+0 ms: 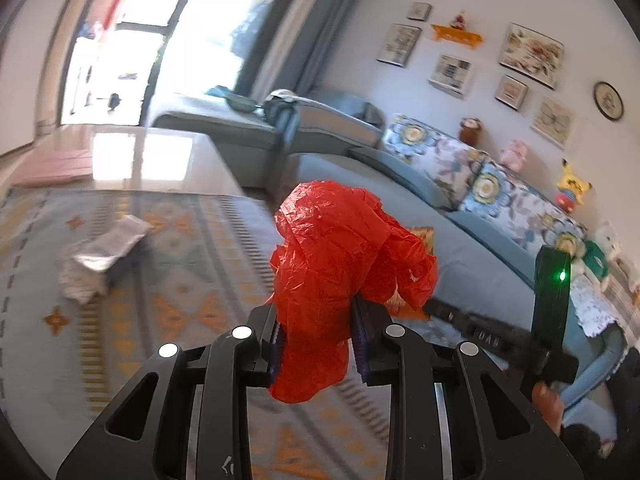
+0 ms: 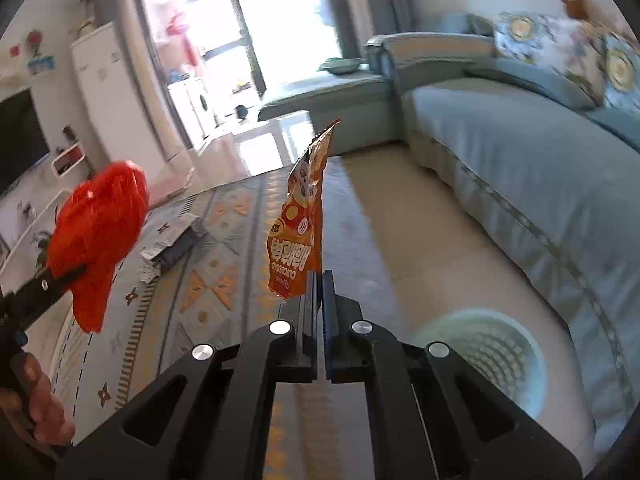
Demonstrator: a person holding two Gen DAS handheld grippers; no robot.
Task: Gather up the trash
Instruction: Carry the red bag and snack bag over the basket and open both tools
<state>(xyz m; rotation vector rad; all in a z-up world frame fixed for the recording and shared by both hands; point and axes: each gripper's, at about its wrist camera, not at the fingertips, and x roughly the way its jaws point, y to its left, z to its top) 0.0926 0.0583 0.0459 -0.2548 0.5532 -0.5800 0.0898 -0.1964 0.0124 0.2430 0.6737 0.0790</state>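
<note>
Left hand-held gripper (image 1: 316, 340) partly closed, gripping; right hand-held gripper (image 2: 318, 304) fully clamped, angled downward.

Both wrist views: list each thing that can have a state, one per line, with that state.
Left gripper: shut on the red plastic bag, lifted off the floor.
Red plastic bag: crumpled, held in the air.
Right gripper: shut on the snack packet's edge.
Snack packet: flat, standing up from the jaws, off the floor.
White basket: upright on the floor, open top; contents cannot be told.
Papers on the rug: lying loose, not yet picked up.
</note>
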